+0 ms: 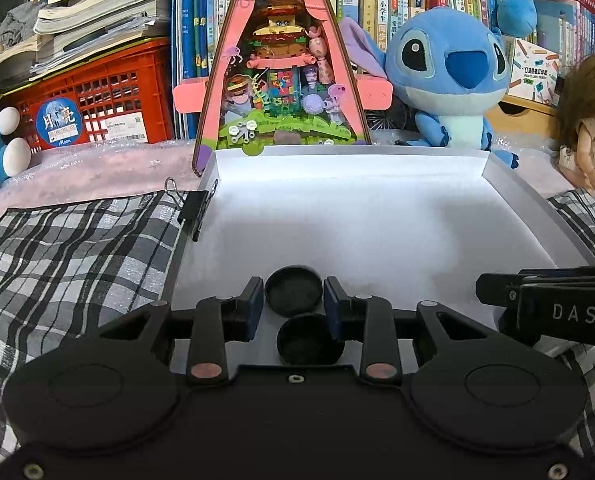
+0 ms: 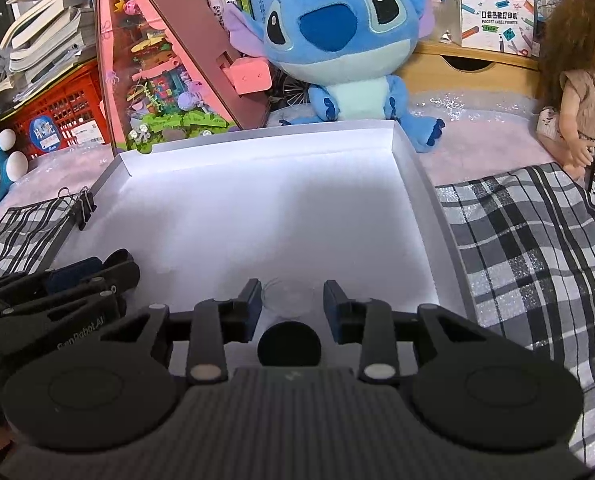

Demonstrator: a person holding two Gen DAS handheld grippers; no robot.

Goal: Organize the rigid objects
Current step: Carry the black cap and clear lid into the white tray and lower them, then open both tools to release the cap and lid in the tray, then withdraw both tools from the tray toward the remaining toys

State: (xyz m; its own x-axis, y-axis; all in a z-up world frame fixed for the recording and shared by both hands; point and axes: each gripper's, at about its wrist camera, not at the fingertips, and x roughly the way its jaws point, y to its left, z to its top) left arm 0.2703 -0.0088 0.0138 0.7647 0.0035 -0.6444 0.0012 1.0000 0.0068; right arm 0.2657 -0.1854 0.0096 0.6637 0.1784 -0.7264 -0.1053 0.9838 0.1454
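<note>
While both grippers hover low over the white tray (image 1: 377, 216), small round pieces already lie inside it.

Nearest the left gripper (image 1: 293, 300), two black caps (image 1: 293, 290) lie on the tray floor, the farther one between the parted jaws with slight gaps either side; the right gripper (image 2: 292, 300) stands apart around a clear lid (image 2: 288, 295), with a black disc (image 2: 288, 345) just behind. The rest of the tray is bare, so placing seems under way. Beyond sit a binder clip (image 1: 195, 208) and plaid cloth (image 1: 77, 248).
</note>
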